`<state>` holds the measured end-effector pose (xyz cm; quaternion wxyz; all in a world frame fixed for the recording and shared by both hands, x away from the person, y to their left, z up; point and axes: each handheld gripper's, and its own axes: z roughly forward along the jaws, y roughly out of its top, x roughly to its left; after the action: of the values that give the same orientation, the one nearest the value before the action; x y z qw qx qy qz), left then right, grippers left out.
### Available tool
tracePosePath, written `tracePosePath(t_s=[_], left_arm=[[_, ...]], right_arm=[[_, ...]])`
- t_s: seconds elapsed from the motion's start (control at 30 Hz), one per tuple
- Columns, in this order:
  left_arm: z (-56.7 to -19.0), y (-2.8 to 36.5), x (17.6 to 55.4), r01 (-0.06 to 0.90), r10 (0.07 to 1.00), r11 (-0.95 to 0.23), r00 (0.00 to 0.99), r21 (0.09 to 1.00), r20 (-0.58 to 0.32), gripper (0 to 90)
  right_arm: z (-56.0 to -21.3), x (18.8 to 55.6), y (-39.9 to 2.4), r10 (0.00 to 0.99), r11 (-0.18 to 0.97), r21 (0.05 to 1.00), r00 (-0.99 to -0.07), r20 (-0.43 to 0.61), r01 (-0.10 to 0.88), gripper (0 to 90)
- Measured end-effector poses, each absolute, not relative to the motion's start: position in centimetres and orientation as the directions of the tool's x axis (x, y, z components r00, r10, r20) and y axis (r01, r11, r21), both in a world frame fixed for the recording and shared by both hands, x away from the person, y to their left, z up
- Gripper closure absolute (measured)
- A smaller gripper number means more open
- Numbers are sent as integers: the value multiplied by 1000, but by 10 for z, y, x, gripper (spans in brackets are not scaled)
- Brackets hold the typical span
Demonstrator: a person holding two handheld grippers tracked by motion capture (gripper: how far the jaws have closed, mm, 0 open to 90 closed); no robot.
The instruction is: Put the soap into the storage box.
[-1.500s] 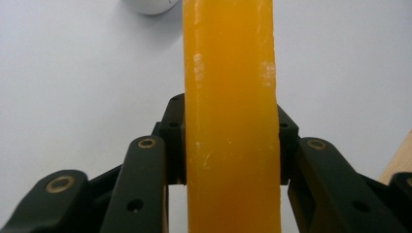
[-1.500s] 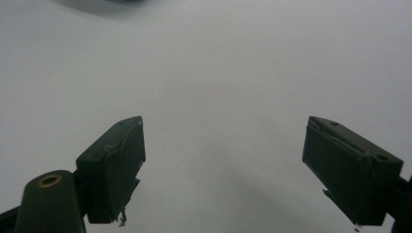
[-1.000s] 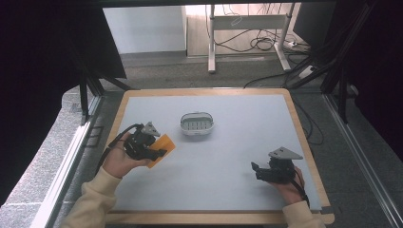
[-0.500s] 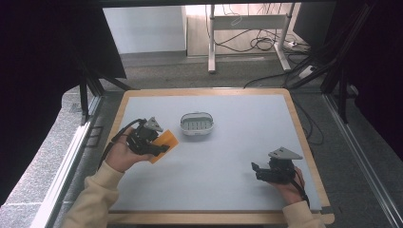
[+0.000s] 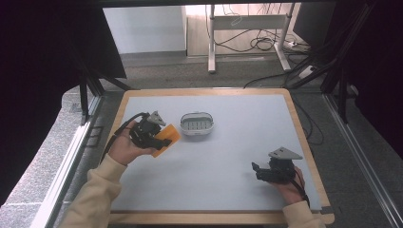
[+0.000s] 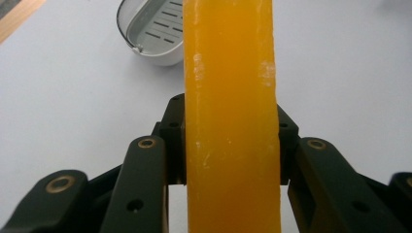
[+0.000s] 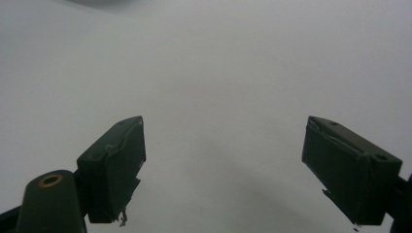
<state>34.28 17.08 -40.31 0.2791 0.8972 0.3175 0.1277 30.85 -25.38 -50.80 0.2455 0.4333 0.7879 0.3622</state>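
An orange bar of soap (image 5: 167,137) is clamped between the jaws of my left gripper (image 5: 151,133), held above the left side of the table. In the left gripper view the soap bar (image 6: 230,116) runs up the middle, both black jaws pressed on its sides. A small white oval soap dish (image 5: 196,124) with a slotted grey insert sits just right of it; the dish (image 6: 151,30) lies beyond the bar. My right gripper (image 5: 258,171) rests low near the table's front right, jaws wide apart with nothing between the fingertips (image 7: 116,165).
The pale grey mat (image 5: 237,142) has a wooden border (image 5: 209,218). Black frame struts stand at both sides of the table. A desk's legs and cables lie on the floor beyond the far edge.
The left hand with the soap has shifted slightly toward the dish. The right gripper has stayed put.
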Motion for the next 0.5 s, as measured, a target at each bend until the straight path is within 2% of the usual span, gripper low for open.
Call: tracePosePath(t_s=[0.5], left_arm=[[-399, 169, 359, 498, 652, -642, 755, 583, 73, 618]], right_arm=[[-508, 308, -254, 861, 362, 782, -503, -72, 508, 161]])
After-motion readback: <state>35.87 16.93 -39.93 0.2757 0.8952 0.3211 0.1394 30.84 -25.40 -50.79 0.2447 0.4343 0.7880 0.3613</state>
